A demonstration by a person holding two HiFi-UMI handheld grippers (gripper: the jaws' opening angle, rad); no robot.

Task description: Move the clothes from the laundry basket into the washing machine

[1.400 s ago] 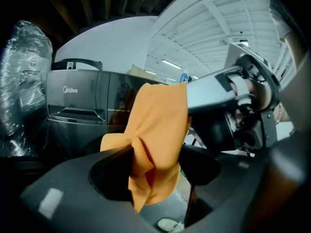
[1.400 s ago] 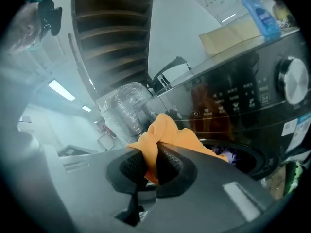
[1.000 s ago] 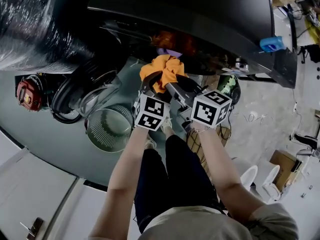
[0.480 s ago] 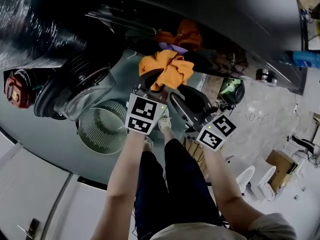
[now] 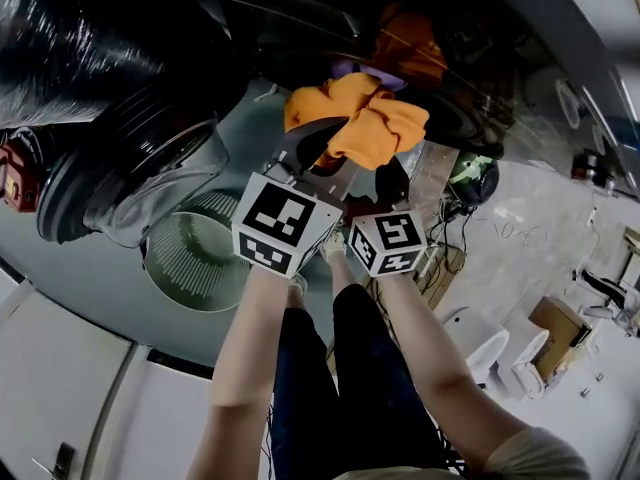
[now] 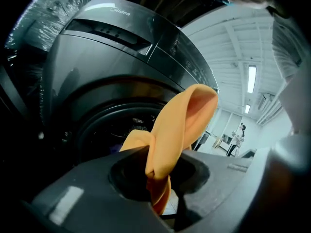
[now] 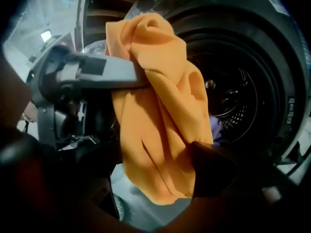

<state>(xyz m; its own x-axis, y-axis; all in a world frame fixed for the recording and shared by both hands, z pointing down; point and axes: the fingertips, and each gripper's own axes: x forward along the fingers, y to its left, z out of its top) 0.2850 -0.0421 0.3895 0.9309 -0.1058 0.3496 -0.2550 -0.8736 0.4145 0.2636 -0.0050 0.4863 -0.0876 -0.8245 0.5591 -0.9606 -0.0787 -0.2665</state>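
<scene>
An orange cloth hangs in front of the washing machine's open drum. My left gripper is shut on it; in the left gripper view a fold of the orange cloth is pinched between the jaws of the left gripper. My right gripper sits lower, beside the left one. Its jaws have just been opening. In the right gripper view, the right gripper stands open, and the orange cloth hangs loose between its jaws. Another orange garment and a purple one lie inside the drum.
The machine's round door stands open to the left. A round ribbed laundry basket sits on the floor below it. A red object is at the far left; a green device with cables lies on the right.
The right gripper let go of the orange cloth, opened and dropped down beside the left one. The left gripper kept its hold and sank a little toward the drum.
</scene>
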